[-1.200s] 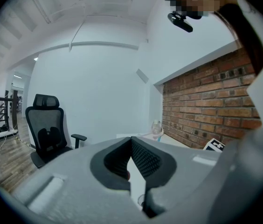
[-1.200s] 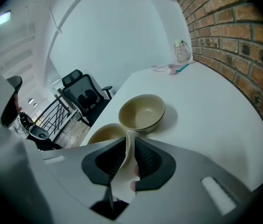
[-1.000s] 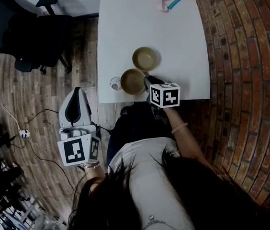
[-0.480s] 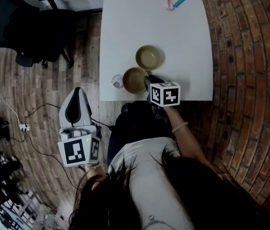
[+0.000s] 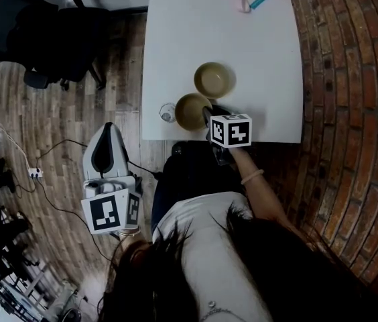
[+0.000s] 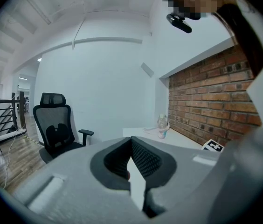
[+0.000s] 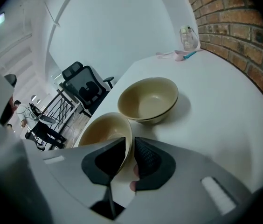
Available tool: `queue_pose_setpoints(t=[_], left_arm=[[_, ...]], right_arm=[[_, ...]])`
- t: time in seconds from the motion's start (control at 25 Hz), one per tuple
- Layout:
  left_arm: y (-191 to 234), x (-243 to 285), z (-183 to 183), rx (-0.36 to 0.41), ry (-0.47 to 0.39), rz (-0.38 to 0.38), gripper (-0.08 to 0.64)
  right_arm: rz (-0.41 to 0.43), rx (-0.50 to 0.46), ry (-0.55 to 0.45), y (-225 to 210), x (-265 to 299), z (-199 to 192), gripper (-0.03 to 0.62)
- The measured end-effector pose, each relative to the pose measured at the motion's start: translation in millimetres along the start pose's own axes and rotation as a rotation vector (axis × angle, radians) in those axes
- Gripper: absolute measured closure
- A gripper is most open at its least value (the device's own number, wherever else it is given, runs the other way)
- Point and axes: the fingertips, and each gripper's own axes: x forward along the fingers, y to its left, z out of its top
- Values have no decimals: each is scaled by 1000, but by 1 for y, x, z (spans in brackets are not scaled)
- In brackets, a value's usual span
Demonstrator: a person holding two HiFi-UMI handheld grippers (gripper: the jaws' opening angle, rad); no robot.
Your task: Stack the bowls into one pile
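Bowl (image 7: 101, 132) rim between right gripper's (image 7: 130, 144) jaws, second bowl (image 7: 148, 99) just beyond; left gripper (image 6: 131, 146) closed.

A tan ceramic bowl (image 5: 190, 111) is sitting on the white rectangular table (image 5: 196, 25), at its front edge; a second tan ceramic bowl (image 5: 211, 79) is sitting just behind it.

Head view dim: floor (image 5: 61, 113) murky, white table (image 5: 222, 39) the only bright patch, slightly blown. Gripper views: heavy fisheye, black vignette at corners, soft even overhead light. Near bowl (image 7: 102, 129) slightly soft; far bowl (image 7: 148, 99) casts soft shadow right.
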Motion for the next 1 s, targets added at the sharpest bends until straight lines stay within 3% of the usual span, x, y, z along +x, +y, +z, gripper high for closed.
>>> queue_pose_setpoints(t=[0.4, 1.0], left_arm=[[2, -2, 2, 8, -2, -5, 560], [4, -5, 9, 13, -33, -28, 560]], right_arm=[[-19, 4, -6, 0, 0, 0, 569], [-25, -14, -15, 8, -4, -2, 571]])
